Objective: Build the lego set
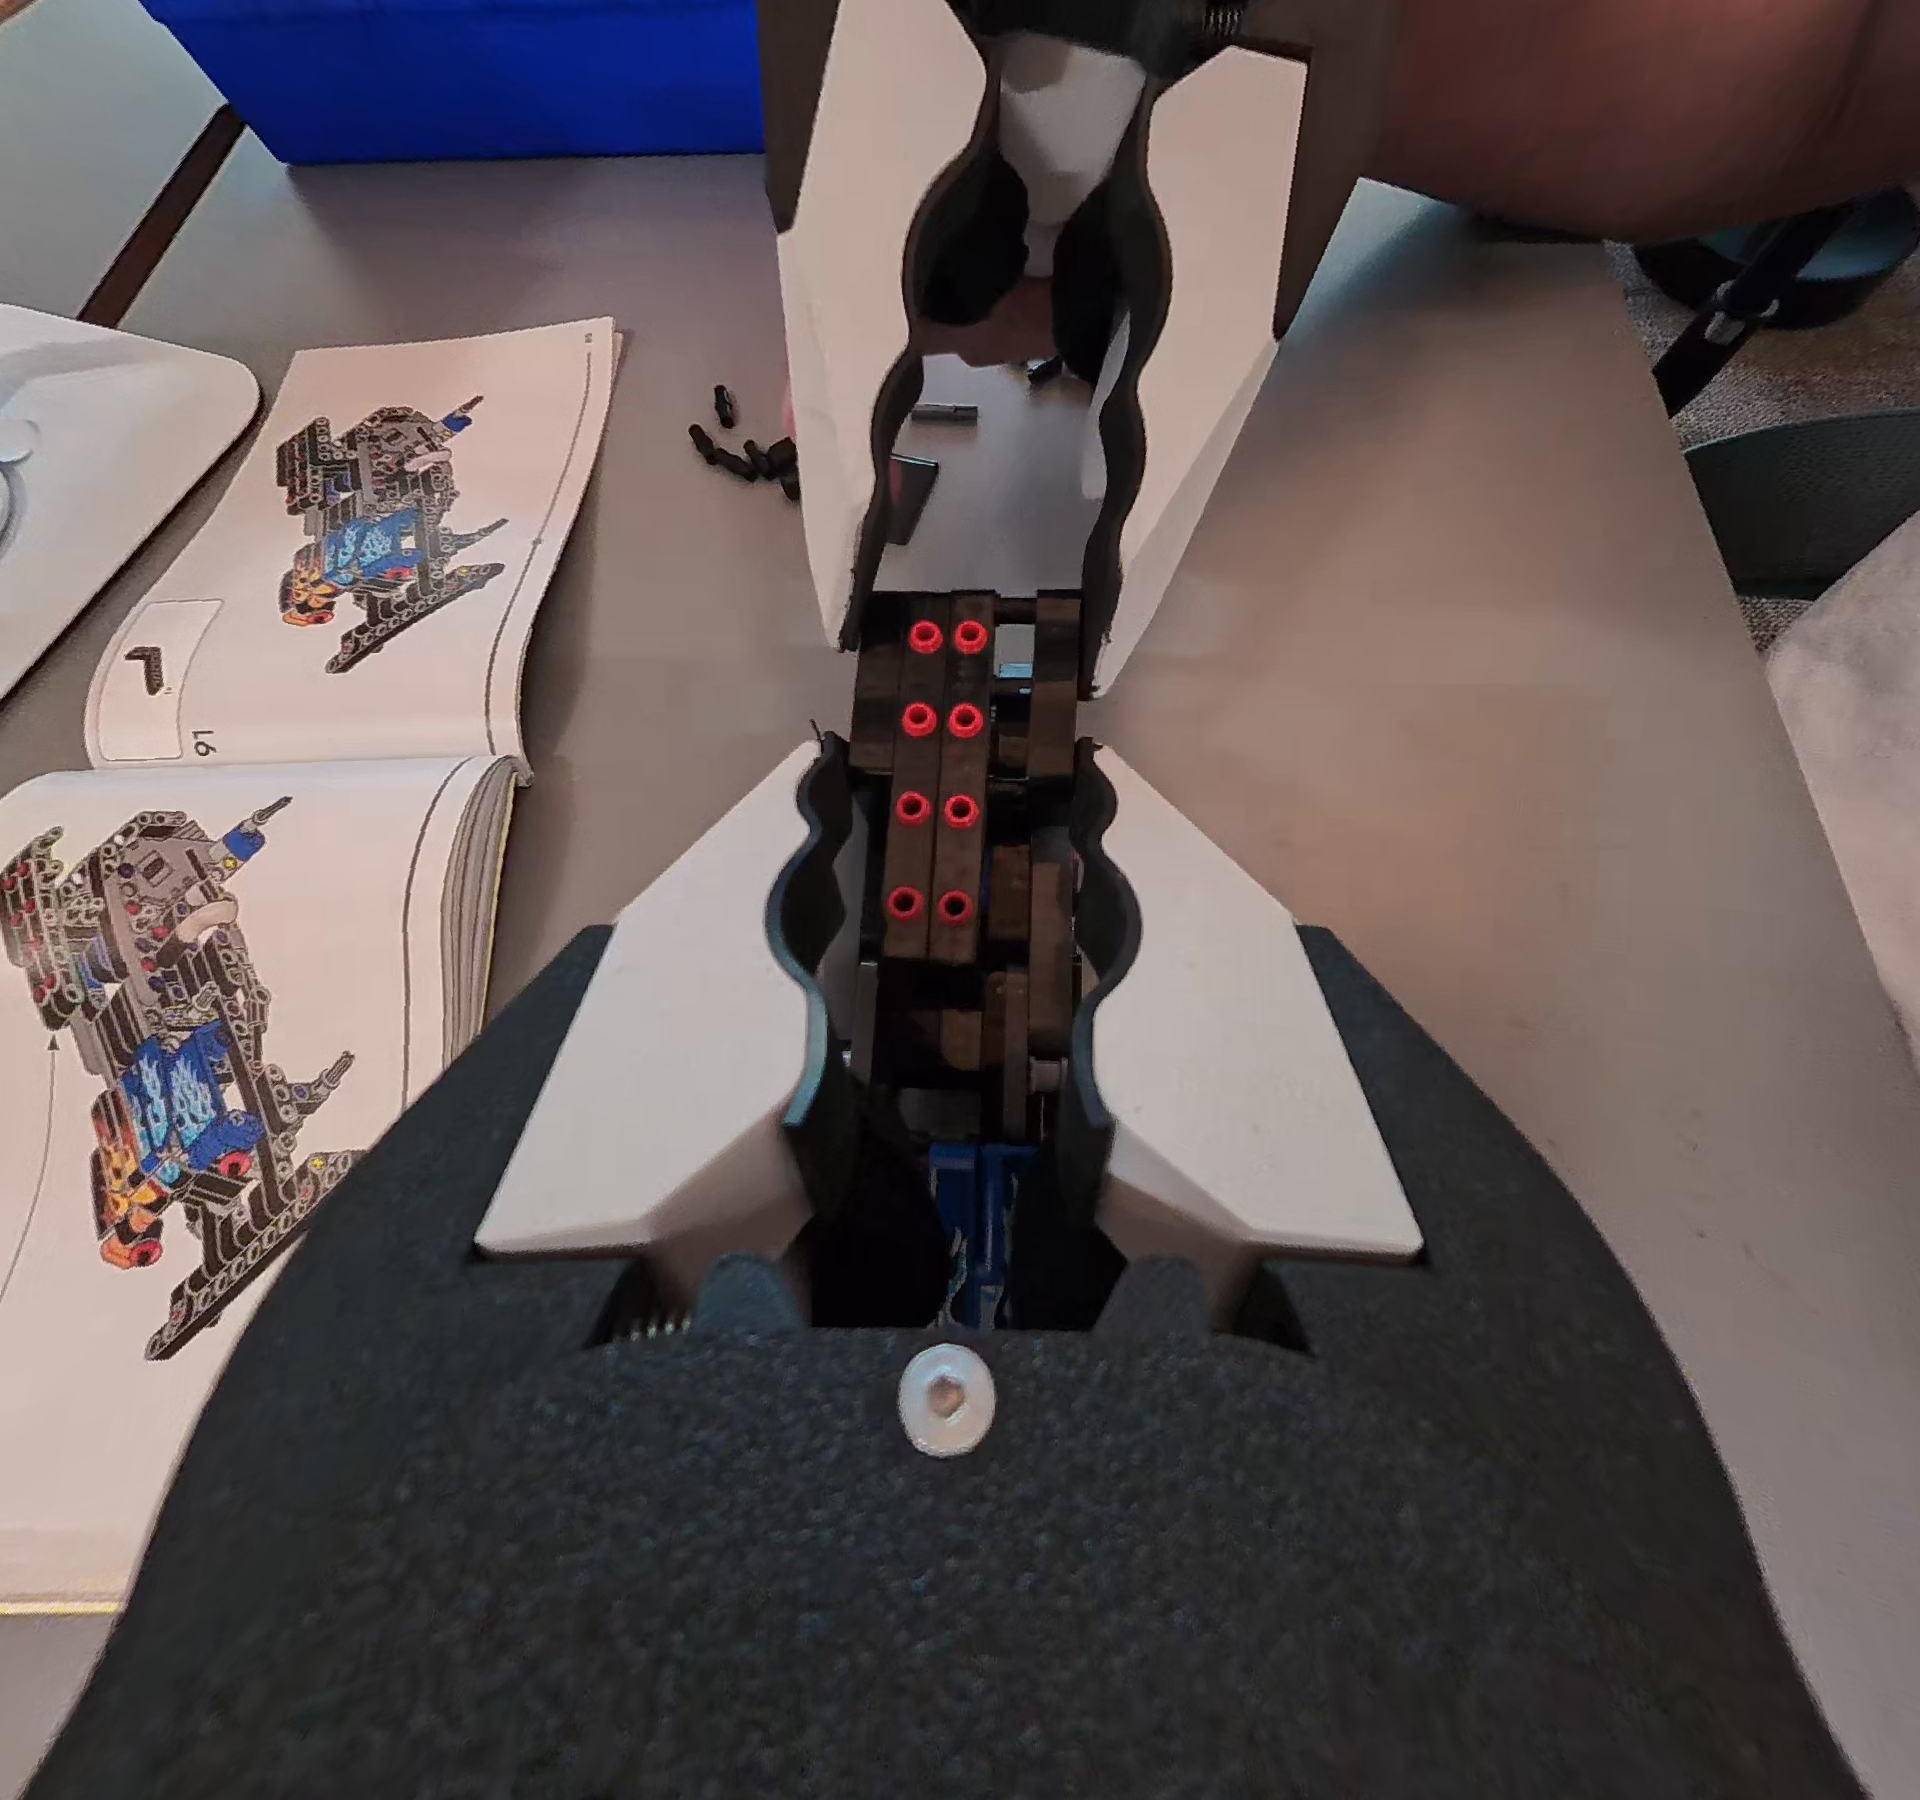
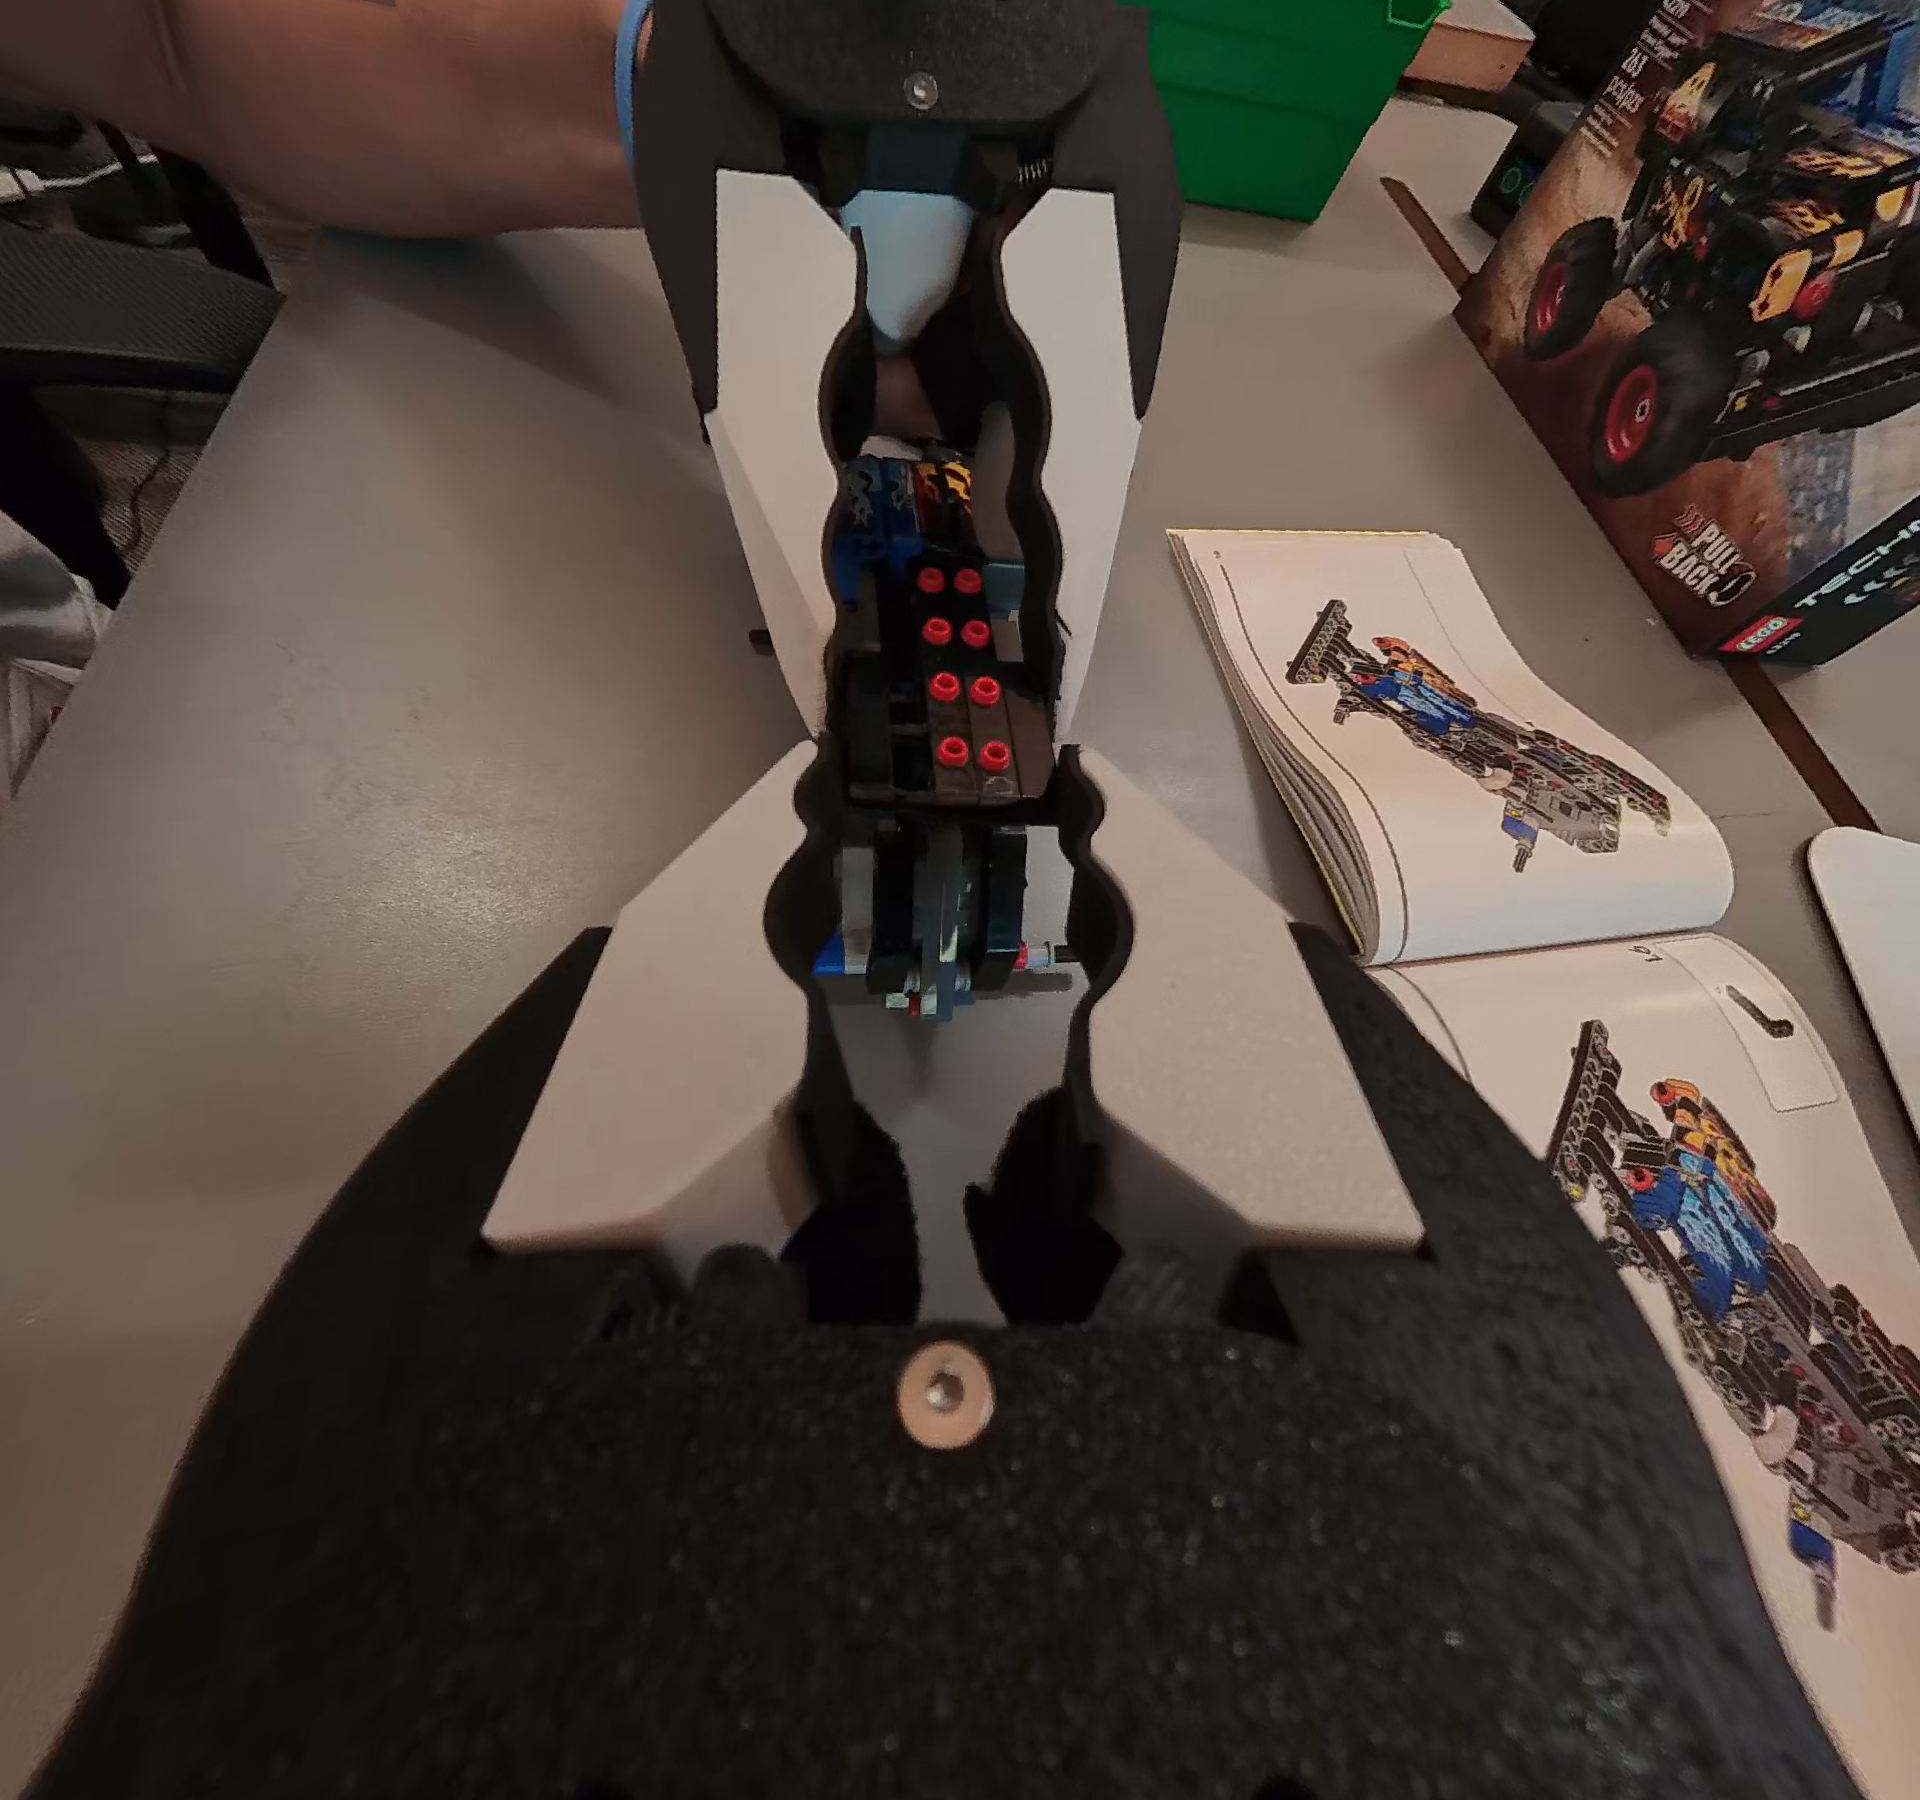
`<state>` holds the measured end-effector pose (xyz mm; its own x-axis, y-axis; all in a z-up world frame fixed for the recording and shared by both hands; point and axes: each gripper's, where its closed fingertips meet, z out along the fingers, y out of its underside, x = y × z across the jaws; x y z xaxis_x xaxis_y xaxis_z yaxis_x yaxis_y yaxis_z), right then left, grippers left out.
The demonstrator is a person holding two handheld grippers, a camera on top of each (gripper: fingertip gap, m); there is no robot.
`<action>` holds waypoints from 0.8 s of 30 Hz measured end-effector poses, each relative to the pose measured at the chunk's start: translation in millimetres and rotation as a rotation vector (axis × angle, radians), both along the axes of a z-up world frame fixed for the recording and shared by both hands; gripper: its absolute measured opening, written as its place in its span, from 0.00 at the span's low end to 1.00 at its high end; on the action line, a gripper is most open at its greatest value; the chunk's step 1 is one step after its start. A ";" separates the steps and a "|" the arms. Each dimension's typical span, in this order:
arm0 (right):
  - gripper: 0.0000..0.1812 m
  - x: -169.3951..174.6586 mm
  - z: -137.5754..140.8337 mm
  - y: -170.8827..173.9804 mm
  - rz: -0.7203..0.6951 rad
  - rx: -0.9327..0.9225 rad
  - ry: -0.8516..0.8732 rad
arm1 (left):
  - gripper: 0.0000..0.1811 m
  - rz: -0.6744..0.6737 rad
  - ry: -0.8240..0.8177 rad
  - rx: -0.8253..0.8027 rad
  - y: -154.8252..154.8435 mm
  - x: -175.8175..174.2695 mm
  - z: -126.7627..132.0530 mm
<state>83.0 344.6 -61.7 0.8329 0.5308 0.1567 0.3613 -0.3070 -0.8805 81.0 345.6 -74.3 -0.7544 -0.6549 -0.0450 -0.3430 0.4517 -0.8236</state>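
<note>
The partly built lego model (image 1: 940,774) is a long black frame with two rows of red pins on top and blue flame-print parts at one end. My left gripper (image 1: 951,753) is shut on its sides, with the blue end deep between the fingers. My right gripper (image 1: 971,654) faces it from the far side and clamps the other end. In the right wrist view the model (image 2: 961,680) runs between both grippers. My right gripper (image 2: 945,753) is shut on its grey and black end. The left gripper (image 2: 940,701) holds the blue and orange end. The model is held above the table.
An open instruction booklet (image 1: 312,555) lies on the grey table (image 1: 1403,711); it also shows in the right wrist view (image 2: 1455,742). Loose black pins (image 1: 738,451) lie beyond it. There is a blue bin (image 1: 468,15), a green bin (image 2: 1268,46), the set's box (image 2: 1714,296) and a white tray (image 1: 83,462). Both grippers' tips are close together, under 4 cm apart.
</note>
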 end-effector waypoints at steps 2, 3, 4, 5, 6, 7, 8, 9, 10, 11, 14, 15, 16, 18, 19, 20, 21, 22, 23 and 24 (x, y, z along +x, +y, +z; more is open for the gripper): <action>0.22 -0.4 0.3 -0.1 -0.001 0.005 0.028 | 0.22 0.001 0.007 -0.008 0.0 0.0 0.2; 0.22 -0.4 0.9 0.0 -0.005 -0.001 0.055 | 0.22 0.002 0.008 -0.013 -0.2 0.0 0.4; 0.22 -0.5 2.0 0.1 -0.007 -0.003 0.088 | 0.22 0.005 0.008 -0.014 -0.3 0.2 0.5; 0.22 -0.3 2.5 0.2 -0.007 -0.008 0.119 | 0.22 0.009 0.006 -0.014 -0.5 0.6 0.6; 0.22 -0.1 2.8 0.2 -0.005 -0.011 0.143 | 0.22 0.013 0.005 -0.014 -0.7 0.8 0.6; 0.22 0.0 2.8 0.0 0.000 -0.010 0.155 | 0.22 0.017 0.005 -0.014 -0.8 1.1 0.6; 0.22 0.4 2.9 0.1 0.002 -0.008 0.164 | 0.22 0.023 0.008 -0.016 -0.9 1.3 0.6; 0.22 0.4 2.9 0.1 0.004 -0.005 0.167 | 0.22 0.025 0.008 -0.015 -0.9 1.2 0.6; 0.22 0.4 2.8 -0.3 0.008 -0.002 0.160 | 0.22 0.024 0.001 -0.010 -1.2 1.2 0.6; 0.22 0.5 2.8 -0.8 0.010 -0.002 0.147 | 0.22 0.025 -0.007 -0.004 -1.5 1.4 0.5; 0.29 0.9 -1.5 -4.2 0.011 -0.039 0.120 | 0.22 0.031 -0.020 0.014 -1.9 1.9 0.3; 0.33 1.3 -8.4 -5.5 0.011 -0.073 0.104 | 0.22 0.032 -0.022 0.017 -1.9 1.9 0.2; 0.34 3.0 -14.1 -5.4 0.003 -0.090 0.091 | 0.22 0.033 -0.022 0.017 -1.9 1.8 0.2; 0.30 2.3 -16.6 -3.6 0.006 -0.087 0.106 | 0.22 0.033 -0.022 0.015 -1.9 1.9 0.2; 0.28 -1.0 -12.6 -3.4 0.023 -0.071 0.140 | 0.22 0.032 -0.023 0.015 -2.0 1.7 0.1; 0.28 -2.9 -9.2 -3.4 0.034 -0.065 0.171 | 0.22 0.033 -0.023 0.015 -2.0 1.6 0.1; 0.27 -2.6 -8.8 -3.2 0.036 -0.067 0.178 | 0.22 0.034 -0.022 0.014 -2.0 1.7 0.1; 0.26 -1.2 -8.7 -2.5 0.033 -0.059 0.175 | 0.22 0.035 -0.022 0.014 -2.1 1.7 0.1; 0.23 -0.1 -8.9 -1.7 0.027 -0.048 0.171 | 0.22 0.035 -0.023 0.014 -2.3 1.5 0.2; 0.23 -0.2 -8.6 -1.7 0.031 -0.040 0.171 | 0.22 0.035 -0.025 0.016 -2.4 1.5 0.1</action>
